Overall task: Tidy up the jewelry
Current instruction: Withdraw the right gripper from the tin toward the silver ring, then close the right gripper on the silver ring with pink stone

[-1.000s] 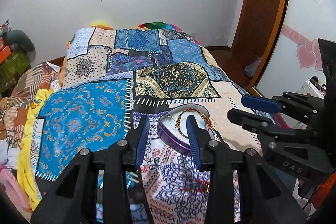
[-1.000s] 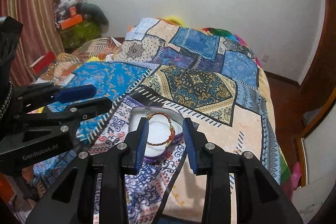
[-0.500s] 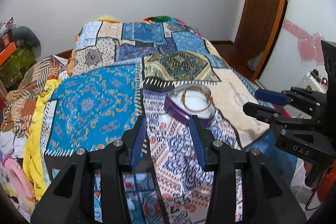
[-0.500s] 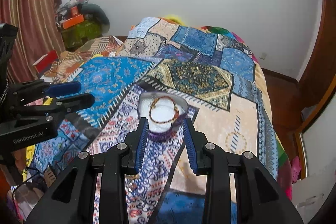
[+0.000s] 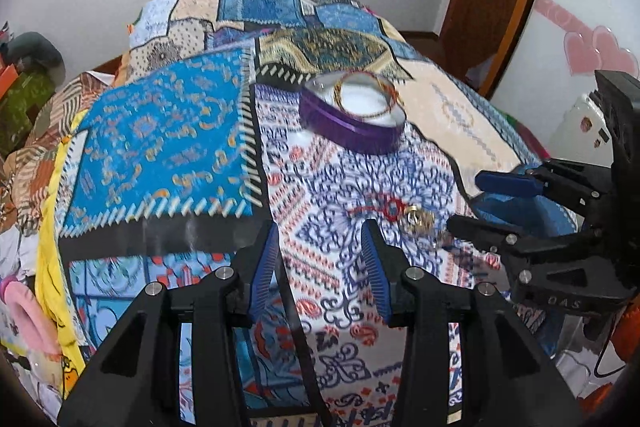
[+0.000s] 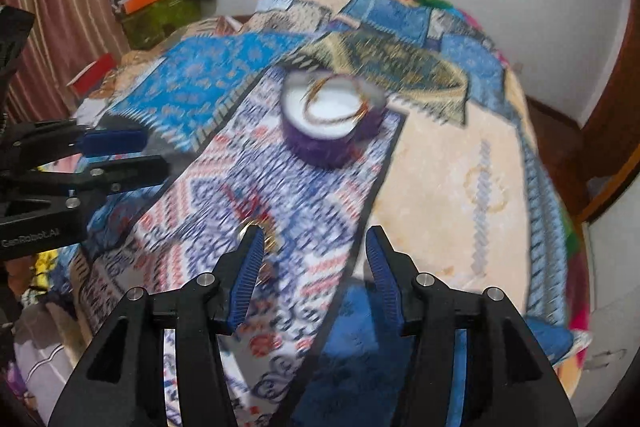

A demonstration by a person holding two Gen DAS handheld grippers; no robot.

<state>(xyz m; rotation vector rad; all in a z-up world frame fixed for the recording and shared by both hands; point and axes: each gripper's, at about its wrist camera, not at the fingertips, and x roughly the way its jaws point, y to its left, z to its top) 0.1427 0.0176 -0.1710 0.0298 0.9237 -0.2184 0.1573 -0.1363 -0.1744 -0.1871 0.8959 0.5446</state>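
Left to right: our left gripper (image 5: 320, 263) hovers over the patchwork bedspread (image 5: 168, 131), its fingers apart and holding nothing. At 12 o'clock from it sits the purple box (image 5: 352, 129), open, with a gold-and-red bangle (image 5: 366, 95) resting on its white lining. At 2 o'clock, near the fingertips, a red thread bracelet with a gold charm (image 5: 404, 213) lies on the cloth. Our right gripper (image 6: 312, 259) is likewise spread and empty; the bracelet (image 6: 256, 223) sits just beside its left fingertip.
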